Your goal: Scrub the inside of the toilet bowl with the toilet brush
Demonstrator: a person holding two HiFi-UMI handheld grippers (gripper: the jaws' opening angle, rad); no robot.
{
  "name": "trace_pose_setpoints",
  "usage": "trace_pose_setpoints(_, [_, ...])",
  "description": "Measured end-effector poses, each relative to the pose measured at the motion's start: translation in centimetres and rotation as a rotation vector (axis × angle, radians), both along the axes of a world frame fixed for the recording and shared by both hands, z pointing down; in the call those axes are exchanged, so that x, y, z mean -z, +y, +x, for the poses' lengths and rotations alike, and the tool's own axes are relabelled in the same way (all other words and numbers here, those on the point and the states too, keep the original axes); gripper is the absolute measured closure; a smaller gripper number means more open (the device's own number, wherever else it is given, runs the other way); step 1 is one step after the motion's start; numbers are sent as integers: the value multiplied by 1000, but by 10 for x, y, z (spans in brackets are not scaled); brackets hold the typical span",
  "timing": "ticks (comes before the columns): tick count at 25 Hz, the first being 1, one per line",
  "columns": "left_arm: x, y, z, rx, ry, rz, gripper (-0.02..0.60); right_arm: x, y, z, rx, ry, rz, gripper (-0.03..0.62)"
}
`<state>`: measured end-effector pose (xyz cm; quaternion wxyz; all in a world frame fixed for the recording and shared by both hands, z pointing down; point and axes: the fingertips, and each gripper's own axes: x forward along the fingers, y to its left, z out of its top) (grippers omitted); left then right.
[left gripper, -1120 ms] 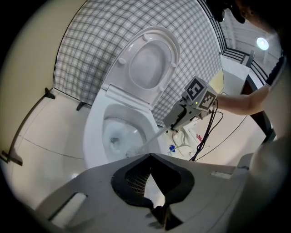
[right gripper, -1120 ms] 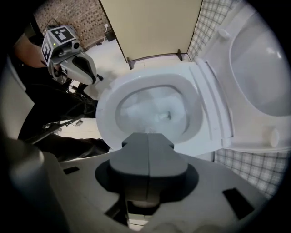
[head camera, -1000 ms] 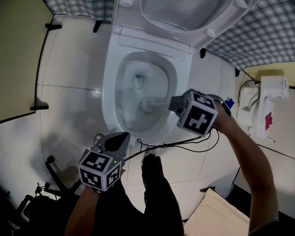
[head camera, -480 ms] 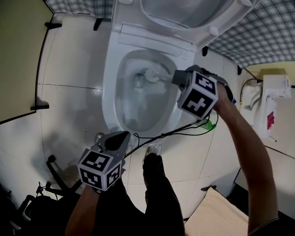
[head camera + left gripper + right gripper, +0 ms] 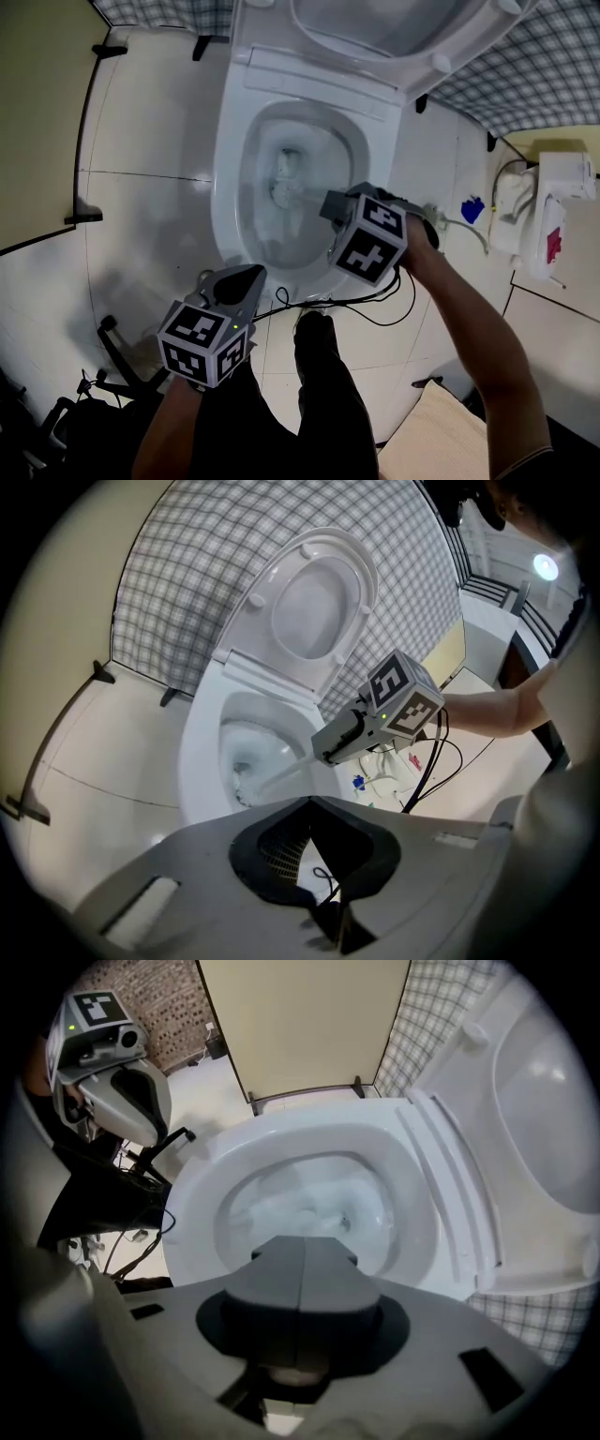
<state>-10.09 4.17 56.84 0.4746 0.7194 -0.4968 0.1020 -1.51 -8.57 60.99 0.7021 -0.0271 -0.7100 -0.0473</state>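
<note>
Since half a second ago our right gripper has drawn back from the far right of the rim to the near right edge of the bowl, and the brush has swept back with it. Its flat grey jaws are pressed together on the slim, pale handle, which slants down into the wet, glossy oval basin. The bristle head blurs near the drain. Our left gripper hangs off the bowl's near rim, its dark jaws a narrow gap apart with nothing between them. The smooth white lid stands up against a checked wall. Thin black cables loop over shiny white tiles.
</note>
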Motion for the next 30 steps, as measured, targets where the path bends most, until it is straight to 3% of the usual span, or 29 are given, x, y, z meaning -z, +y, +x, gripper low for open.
trace_pose_setpoints(6, [0, -2, 3, -3, 5, 2, 574, 8, -5, -45, -12, -105, 35, 427])
trace_pose_setpoints(12, [-2, 0, 1, -3, 6, -4, 574, 29, -41, -59, -54, -184, 128, 427])
trace_pose_setpoints(20, [-2, 0, -3, 3, 1, -6, 574, 31, -86, -14, -206, -135, 171, 428])
trace_pose_setpoints(25, [-2, 2, -4, 2, 1, -11, 574, 2, -63, 22, -179, -49, 138, 428])
trace_pose_setpoints(30, [-4, 3, -3, 2, -1, -16, 574, -19, -25, 11, -215, -69, 31, 428])
